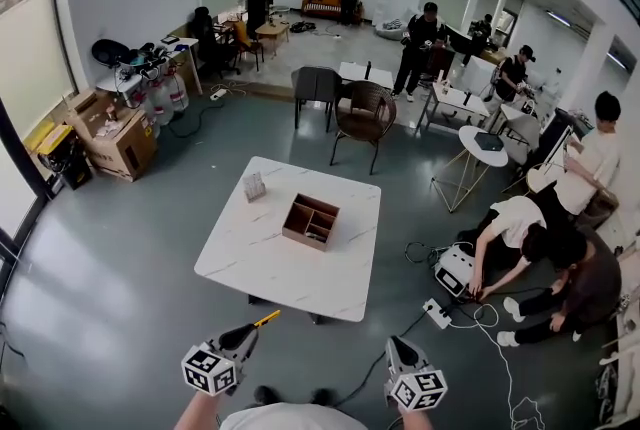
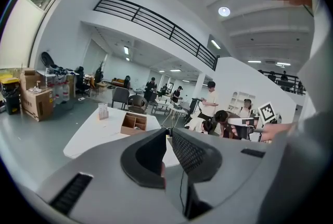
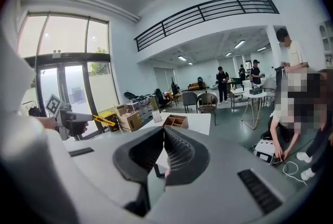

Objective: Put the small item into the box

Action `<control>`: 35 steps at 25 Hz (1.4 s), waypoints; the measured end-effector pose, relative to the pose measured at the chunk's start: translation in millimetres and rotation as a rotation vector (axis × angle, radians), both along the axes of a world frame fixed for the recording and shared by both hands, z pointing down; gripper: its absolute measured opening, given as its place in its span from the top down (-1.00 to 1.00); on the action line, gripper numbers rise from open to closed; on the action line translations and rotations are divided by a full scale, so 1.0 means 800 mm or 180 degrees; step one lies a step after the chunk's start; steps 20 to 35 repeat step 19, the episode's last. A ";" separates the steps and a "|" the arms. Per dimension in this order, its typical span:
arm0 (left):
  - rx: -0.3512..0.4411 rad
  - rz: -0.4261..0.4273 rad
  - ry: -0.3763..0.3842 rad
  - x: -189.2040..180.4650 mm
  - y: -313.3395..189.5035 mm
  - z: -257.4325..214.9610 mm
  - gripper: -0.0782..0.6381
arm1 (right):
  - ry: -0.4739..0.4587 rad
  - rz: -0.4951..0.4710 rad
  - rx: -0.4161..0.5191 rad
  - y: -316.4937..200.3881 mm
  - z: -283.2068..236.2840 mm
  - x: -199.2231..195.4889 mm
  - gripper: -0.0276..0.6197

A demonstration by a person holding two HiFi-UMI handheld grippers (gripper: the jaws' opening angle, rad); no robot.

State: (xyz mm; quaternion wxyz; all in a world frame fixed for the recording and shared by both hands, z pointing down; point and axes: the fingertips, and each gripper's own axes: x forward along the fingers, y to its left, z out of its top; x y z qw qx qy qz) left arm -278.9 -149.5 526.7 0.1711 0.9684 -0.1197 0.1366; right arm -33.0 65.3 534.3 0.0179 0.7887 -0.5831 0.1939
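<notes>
A white table (image 1: 290, 270) stands a few steps ahead of me. On it sits an open wooden box (image 1: 311, 221) with compartments, and a small pale upright item (image 1: 254, 186) stands to its left near the far edge. Both grippers hang low, short of the table. My left gripper (image 1: 252, 330) points up and right with a yellow strip at its front; its jaws are shut with nothing between them. My right gripper (image 1: 394, 345) is likewise shut on nothing. The left gripper view shows the box (image 2: 134, 123) and item (image 2: 102, 110) beyond my left gripper (image 2: 167, 132). The right gripper view shows the box (image 3: 176, 121) and item (image 3: 156, 115) beyond my right gripper (image 3: 164, 128).
Two chairs (image 1: 365, 113) stand behind the table. Cardboard boxes (image 1: 115, 140) sit at the left by the window. At the right, people crouch on the floor (image 1: 530, 238) among cables and a power strip (image 1: 437, 313). A round side table (image 1: 488, 143) stands at the far right.
</notes>
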 end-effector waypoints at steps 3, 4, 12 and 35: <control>0.0000 0.0001 -0.0006 -0.001 0.002 -0.001 0.65 | -0.0018 -0.0011 0.0013 -0.001 0.000 -0.001 0.83; 0.0005 -0.0001 -0.0007 -0.001 0.003 -0.001 0.65 | -0.0025 -0.0015 0.0018 0.000 0.001 -0.001 0.83; -0.0047 -0.0001 0.0024 -0.007 0.007 -0.001 0.65 | -0.0066 0.0017 0.0027 0.003 0.004 -0.006 0.83; -0.0049 -0.0012 0.0027 -0.009 0.006 0.004 0.65 | -0.0072 -0.0020 0.0010 0.001 0.011 -0.008 0.83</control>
